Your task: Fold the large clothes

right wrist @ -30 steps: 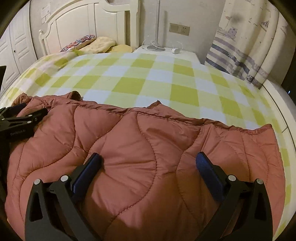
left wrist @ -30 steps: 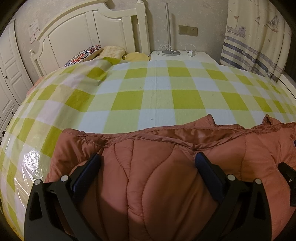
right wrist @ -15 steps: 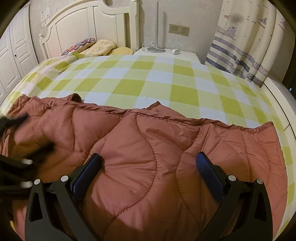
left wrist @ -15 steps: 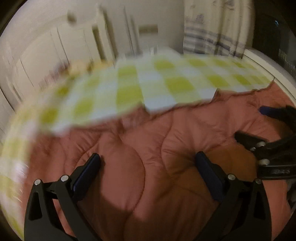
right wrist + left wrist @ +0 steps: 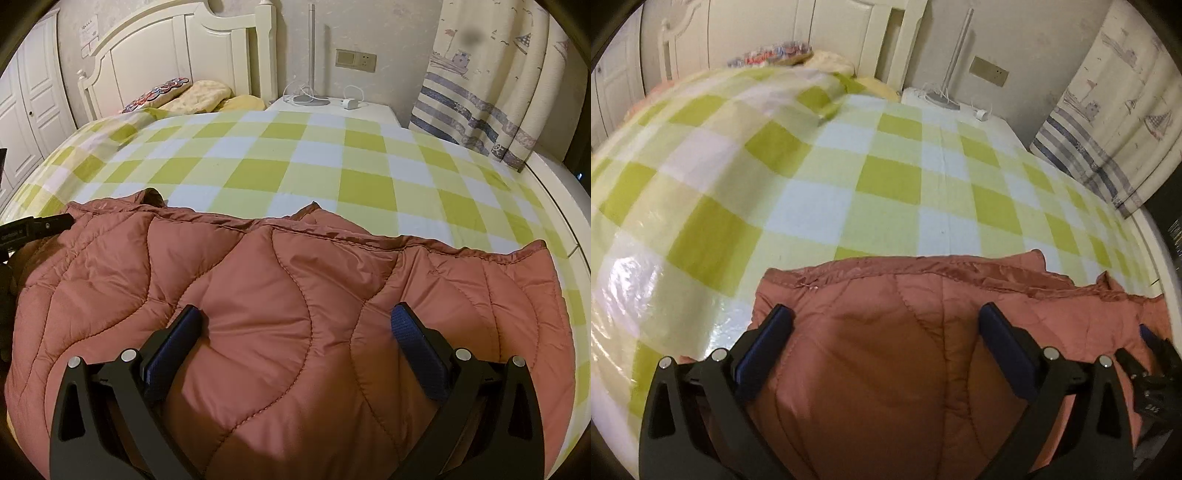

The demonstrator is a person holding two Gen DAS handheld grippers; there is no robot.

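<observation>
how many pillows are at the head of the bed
3, all against the headboard: a patterned pillow on the left, a pale yellow pillow beside it, and a plain yellow pillow on the right. More may be hidden under the blanket.

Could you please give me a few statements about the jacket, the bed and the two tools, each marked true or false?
1. A quilted rust jacket lies on a green and white checked bedspread. True.
2. The left tool is shut on the jacket. False: its fingers are spread wide over it.
3. The right tool is open. True.
4. A lamp base stands on the nightstand beside the headboard. True.
5. The curtain is plain red. False: it is pale, with blue stripes and boats.
</observation>
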